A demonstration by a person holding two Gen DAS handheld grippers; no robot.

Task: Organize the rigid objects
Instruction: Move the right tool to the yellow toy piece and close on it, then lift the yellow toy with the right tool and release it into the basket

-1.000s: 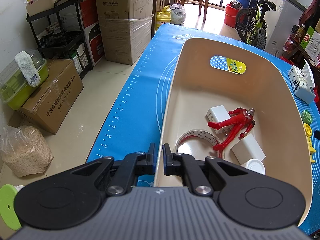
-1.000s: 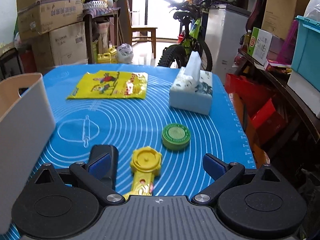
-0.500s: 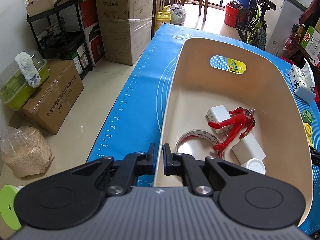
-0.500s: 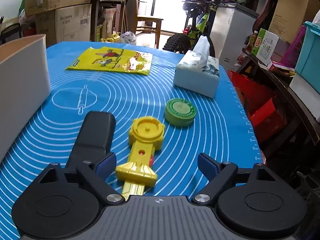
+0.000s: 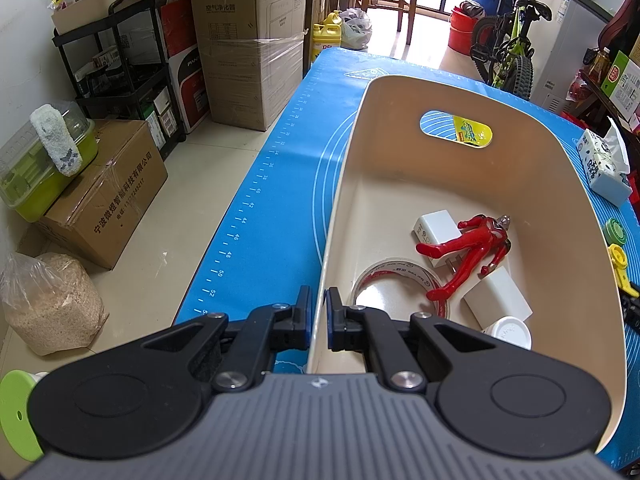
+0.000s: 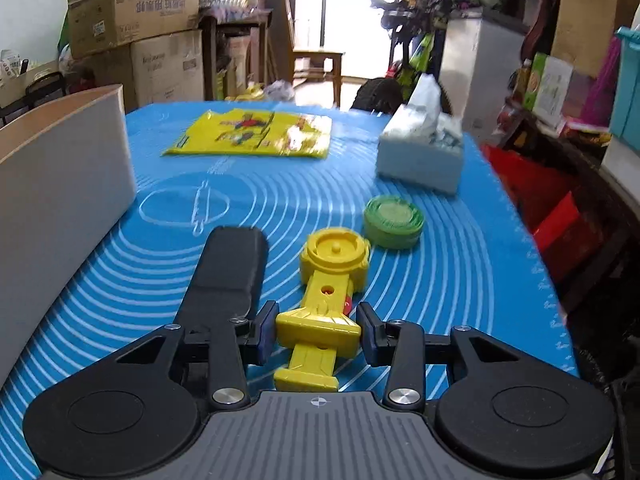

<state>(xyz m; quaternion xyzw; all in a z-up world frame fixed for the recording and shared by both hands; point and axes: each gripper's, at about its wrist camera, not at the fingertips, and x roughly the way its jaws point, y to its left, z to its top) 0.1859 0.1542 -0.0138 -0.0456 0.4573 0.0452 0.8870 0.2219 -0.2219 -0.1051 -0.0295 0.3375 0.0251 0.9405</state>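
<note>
Toys and a beige bin [image 5: 472,96] on a blue mat [image 6: 304,184], one gripper on each.

Farthest left, the left gripper [image 5: 318,314] is pinched tight on the bin's near-left wall, one finger outside and one inside. Within the bin lie a tape roll [image 5: 400,280], a white charger [image 5: 436,226], a red figure [image 5: 476,248] across both, a white block [image 5: 500,300] and a white cap [image 5: 508,330]. Rightward on the mat, a black case [image 6: 232,264] lies just beside the yellow toy launcher [image 6: 324,300]. The right gripper [image 6: 318,330] has its jaws partly closed, the pads at either side of the launcher's flared handle; whether they press it I cannot tell. A green disc [image 6: 394,222] sits touching the launcher's round head, with a tissue pack [image 6: 420,156] beyond and a yellow bag [image 6: 252,134] farther back.
</note>
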